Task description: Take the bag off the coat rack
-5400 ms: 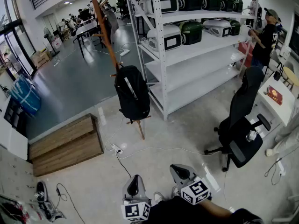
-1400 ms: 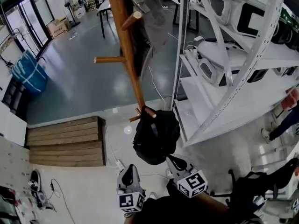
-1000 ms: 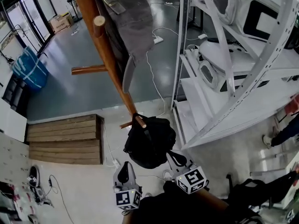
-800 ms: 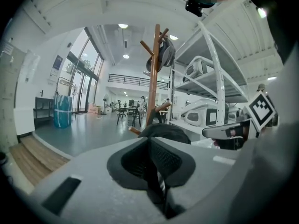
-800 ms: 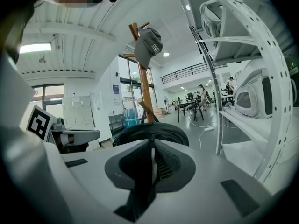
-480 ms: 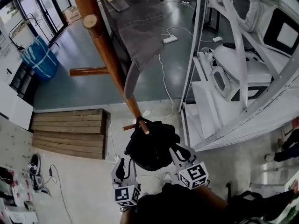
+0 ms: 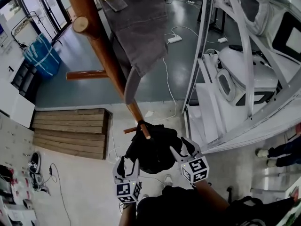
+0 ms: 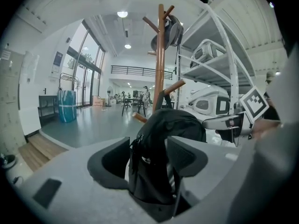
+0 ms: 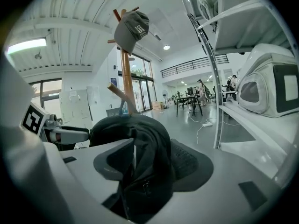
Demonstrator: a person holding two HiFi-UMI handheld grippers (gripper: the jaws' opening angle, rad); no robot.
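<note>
Between the parted jaws of the left hand-held gripper (image 8: 149,158) stands a fold of the black bag (image 8: 174,125). Those jaws have just been opening, and a gap shows beside the cloth, so nothing is clamped. The right hand-held gripper (image 9: 147,164) is the same: its jaws have just been opening, and the bag's other flank stands between them unpinched. In the head view the two flank the bag low on its sides.

The bag hangs from a short low peg (image 7: 144,130) of the wooden coat rack (image 7: 104,51), slumped beneath the peg and clear of the floor (image 7: 84,187). A grey cap (image 7: 136,27) hangs higher on the rack, and white shelving (image 7: 207,79) stands close beside it.

The bag looks soft and shapeless. It will probably fold and sag wherever it is pinched, though the matte woven cloth should not slip. How full or heavy it is cannot be told. The peg slants upward, so the bag's top must be lifted up and off the peg's tip. A firm hold on both sides near the top looks safer than loose cloth lower down.
</note>
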